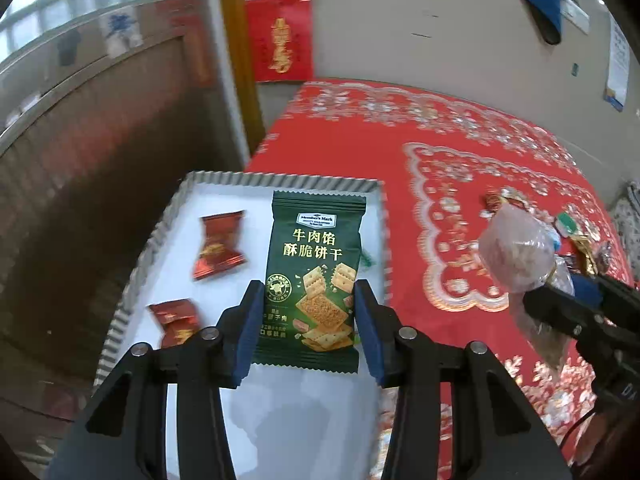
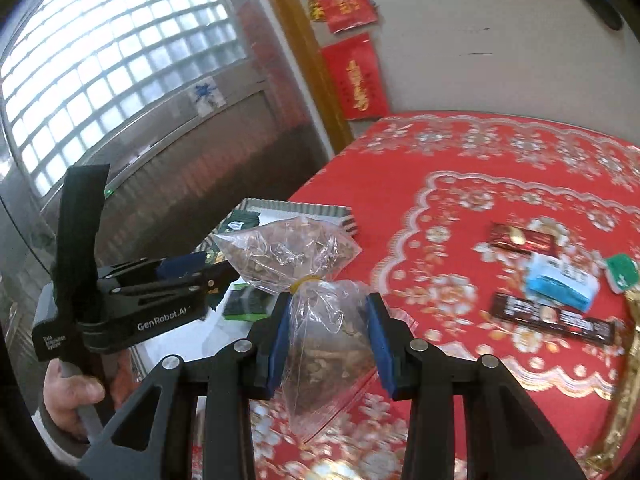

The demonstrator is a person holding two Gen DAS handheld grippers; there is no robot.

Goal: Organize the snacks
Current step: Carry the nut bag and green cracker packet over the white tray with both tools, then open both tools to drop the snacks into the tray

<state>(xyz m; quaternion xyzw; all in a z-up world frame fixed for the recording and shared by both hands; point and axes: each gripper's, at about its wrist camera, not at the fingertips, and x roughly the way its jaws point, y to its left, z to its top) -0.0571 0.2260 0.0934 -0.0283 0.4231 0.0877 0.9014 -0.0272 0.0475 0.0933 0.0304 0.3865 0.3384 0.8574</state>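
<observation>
My left gripper (image 1: 310, 298) is shut on a dark green cracker packet (image 1: 316, 272) and holds it over a white tray (image 1: 132, 280) with a ribbed metal rim. Two small red snack packets (image 1: 219, 249) lie in the tray. My right gripper (image 2: 326, 312) is shut on a clear plastic bag of brown snacks (image 2: 292, 256), tied with a yellow band, held above the red tablecloth beside the tray. The bag also shows at the right of the left wrist view (image 1: 516, 254). The left gripper shows at the left of the right wrist view (image 2: 200, 276).
On the red patterned tablecloth (image 2: 460, 152) lie a red packet (image 2: 522, 238), a blue-and-white packet (image 2: 560, 282), a dark bar (image 2: 552, 318), a small green packet (image 2: 622, 274) and a gold wrapper (image 2: 628, 380). A wall with red decorations stands behind. The floor drops off left of the tray.
</observation>
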